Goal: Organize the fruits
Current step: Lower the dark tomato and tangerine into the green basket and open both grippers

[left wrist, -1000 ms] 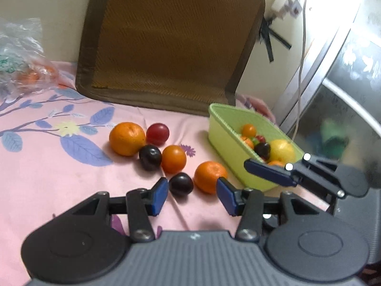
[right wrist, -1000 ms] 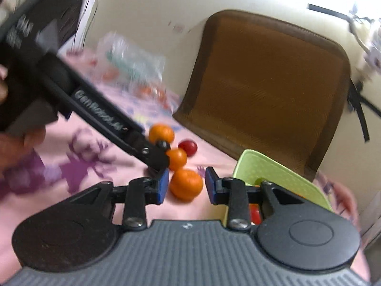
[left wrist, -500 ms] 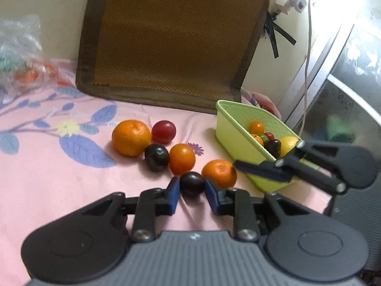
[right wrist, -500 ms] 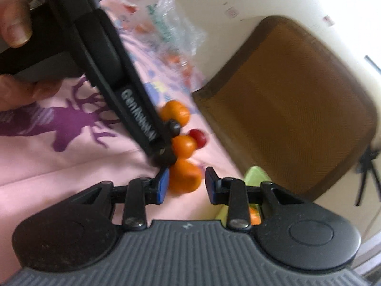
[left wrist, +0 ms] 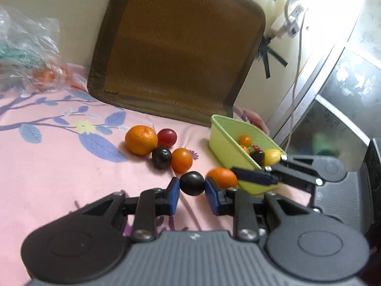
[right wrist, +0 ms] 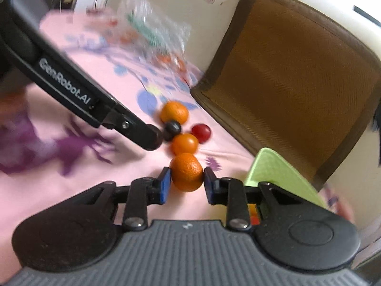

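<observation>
While both claws pinch fruit, the green basket (left wrist: 222, 140) waits at far right.
Left claw (left wrist: 191, 191) clamps a dark plum (left wrist: 192, 183); right claw (right wrist: 186, 184) brackets an orange (right wrist: 186, 175), contact unclear. Lift straight, clear the rim, release low.

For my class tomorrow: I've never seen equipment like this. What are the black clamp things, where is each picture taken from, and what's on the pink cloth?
No robot here: a person holds a hand-held gripper in each hand, each with its own camera looking along its fingers. In the left view, the left hand-held gripper pinches a dark plum. In the right view, the right hand-held gripper brackets an orange; whether it grips is unclear. On the pink floral sheet lie more loose fruits beside a green basket already holding fruit.
</observation>
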